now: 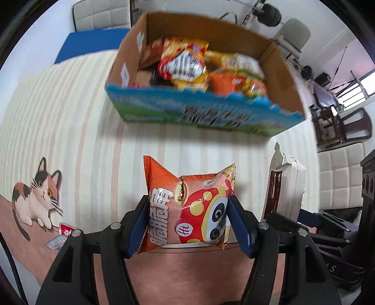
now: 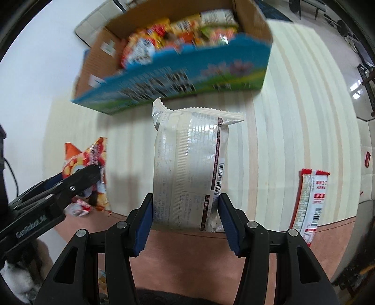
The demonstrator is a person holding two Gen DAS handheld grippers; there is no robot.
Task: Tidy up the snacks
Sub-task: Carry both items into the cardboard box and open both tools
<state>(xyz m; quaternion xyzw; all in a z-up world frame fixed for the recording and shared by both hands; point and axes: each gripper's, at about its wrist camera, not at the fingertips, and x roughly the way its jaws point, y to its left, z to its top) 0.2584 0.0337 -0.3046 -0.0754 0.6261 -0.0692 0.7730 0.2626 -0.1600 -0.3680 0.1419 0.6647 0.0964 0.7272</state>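
Observation:
My left gripper [image 1: 189, 206] is shut on an orange panda snack bag [image 1: 187, 204] and holds it above the striped tablecloth [image 1: 82, 131]. My right gripper [image 2: 186, 201] is shut on a white cookie packet [image 2: 187, 169], held upright; it also shows in the left wrist view [image 1: 284, 183]. An open cardboard box [image 1: 276, 70] with a blue printed front stands beyond both grippers and holds several snack bags [image 1: 185, 61]. The box [image 2: 253, 21] is blurred in the right wrist view. The panda bag [image 2: 88, 169] and the left gripper show at the left of the right wrist view.
A red-and-white snack bar [image 2: 309, 206] lies on the cloth at the right. Small sachets [image 1: 61, 237] lie by the printed cat [image 1: 37, 199]. White padded chairs [image 1: 100, 14] stand behind the table, and dark furniture [image 1: 339, 126] stands to the right.

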